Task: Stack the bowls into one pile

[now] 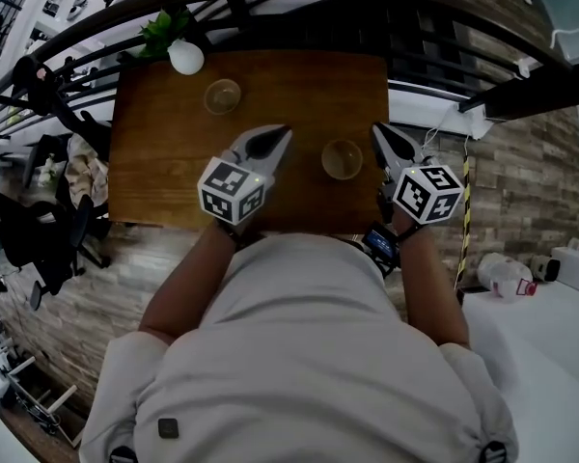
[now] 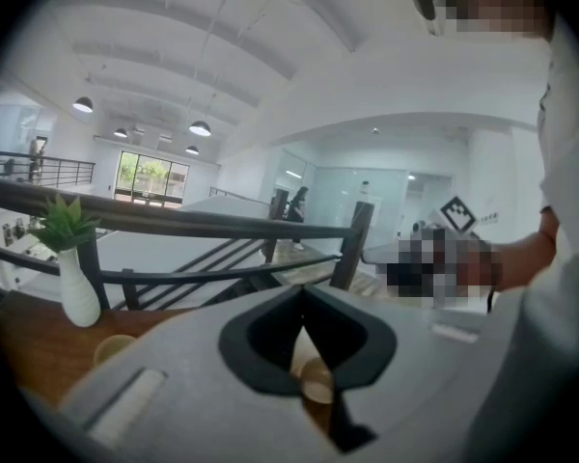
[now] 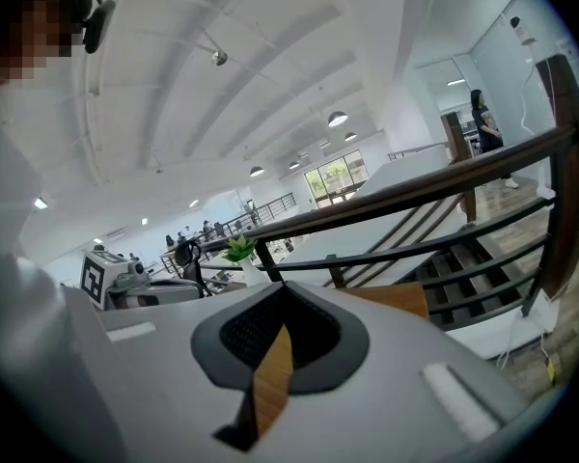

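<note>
Left claw (image 2: 303, 291): jaws closed tip to tip with nothing between them; it hangs over the near middle of the worktop (image 1: 299, 85), pointing toward the far side.
Right claw (image 3: 285, 289): jaws closed too and empty; it is over the near right corner of the worktop.
Near bowl (image 1: 342, 159): upright on the worktop between the 2 claws, just beside the right one, gripped by neither.
Far bowl (image 1: 222, 95): upright, left of centre toward the far edge, well apart from the near bowl; the 2 bowls are not stacked.
Vase (image 1: 185, 58): white, holding a green plant (image 2: 66, 222), at the far left corner, near the far bowl.
Railing (image 2: 174, 222): dark bars just beyond the far edge.
</note>
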`<action>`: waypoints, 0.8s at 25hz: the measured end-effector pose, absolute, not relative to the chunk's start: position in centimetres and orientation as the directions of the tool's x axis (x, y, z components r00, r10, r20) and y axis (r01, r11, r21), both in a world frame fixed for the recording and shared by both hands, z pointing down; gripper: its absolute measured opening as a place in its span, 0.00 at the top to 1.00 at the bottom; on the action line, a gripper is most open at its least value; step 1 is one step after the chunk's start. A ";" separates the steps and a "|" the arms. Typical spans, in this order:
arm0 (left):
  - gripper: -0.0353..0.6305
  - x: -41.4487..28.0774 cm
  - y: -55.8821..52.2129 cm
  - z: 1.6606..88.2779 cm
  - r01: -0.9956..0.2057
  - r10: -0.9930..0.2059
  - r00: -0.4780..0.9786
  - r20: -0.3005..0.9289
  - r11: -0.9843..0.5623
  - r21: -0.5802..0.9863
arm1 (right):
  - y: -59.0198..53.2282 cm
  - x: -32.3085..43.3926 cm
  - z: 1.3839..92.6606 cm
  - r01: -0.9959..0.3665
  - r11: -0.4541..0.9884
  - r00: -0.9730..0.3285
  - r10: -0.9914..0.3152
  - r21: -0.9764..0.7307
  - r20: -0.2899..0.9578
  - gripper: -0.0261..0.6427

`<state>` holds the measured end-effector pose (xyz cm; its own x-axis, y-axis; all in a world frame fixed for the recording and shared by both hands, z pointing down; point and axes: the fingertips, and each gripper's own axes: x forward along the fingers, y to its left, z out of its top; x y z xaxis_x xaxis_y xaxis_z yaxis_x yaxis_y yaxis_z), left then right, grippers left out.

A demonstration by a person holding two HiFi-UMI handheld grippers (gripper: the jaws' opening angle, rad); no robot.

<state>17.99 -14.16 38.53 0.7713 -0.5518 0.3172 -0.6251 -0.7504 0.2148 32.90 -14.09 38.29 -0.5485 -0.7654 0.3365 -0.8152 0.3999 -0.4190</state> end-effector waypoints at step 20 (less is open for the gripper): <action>0.94 -14.5 -12.8 36.5 -0.635 -0.574 0.764 0.296 -0.749 0.188 | -12.8 1.1 36.9 -0.809 0.398 -0.548 -0.777 -0.433 0.310 0.95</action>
